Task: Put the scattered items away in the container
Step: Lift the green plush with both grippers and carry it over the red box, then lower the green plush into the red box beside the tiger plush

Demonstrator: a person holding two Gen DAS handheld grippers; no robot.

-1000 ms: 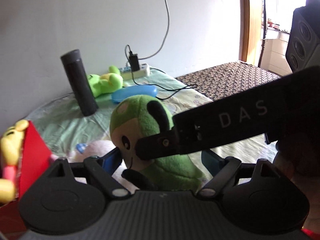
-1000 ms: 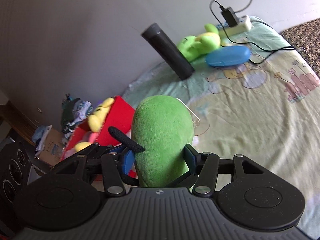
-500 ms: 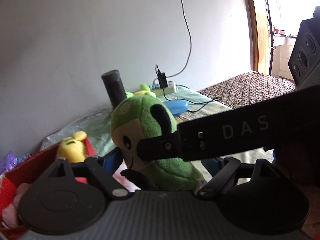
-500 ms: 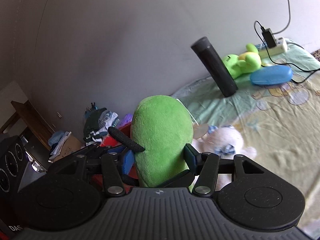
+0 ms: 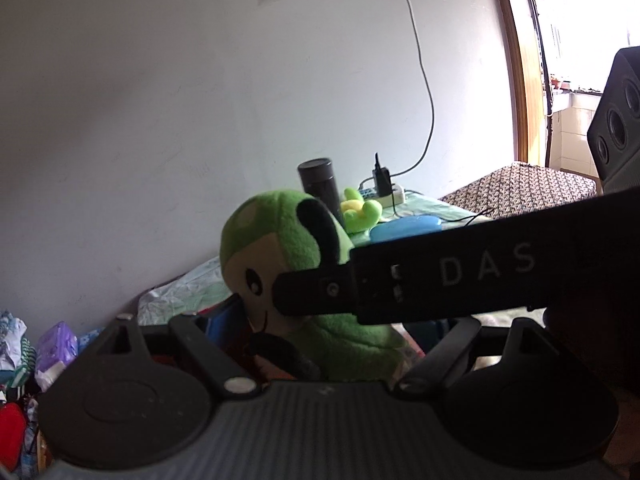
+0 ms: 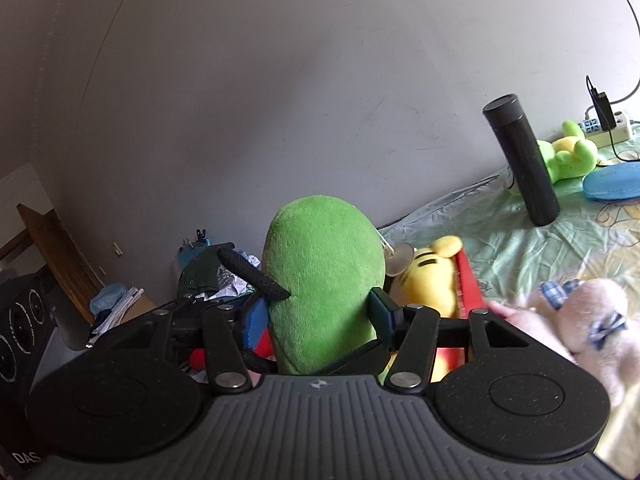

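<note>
Item: green plush toy (image 6: 324,280) aloft over the red box (image 6: 468,280) on the bed | Claws: right claw (image 6: 320,316) clamped on it; left claw (image 5: 340,328) flanked it, grip unclear | Step: carrying to box | Next: lower inside beside yellow toy (image 6: 428,280), release

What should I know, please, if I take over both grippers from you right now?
Right gripper: shut on the green plush toy, carried upright.
Left gripper: jaws on either side of the same toy; contact unclear.
Red container: just beyond the toy, at the bed's edge, with a yellow plush inside.
Done: yellow plush in.
Left: drop the green toy in; the white plush, small green plush, blue case and black bottle lie on the bed.
</note>
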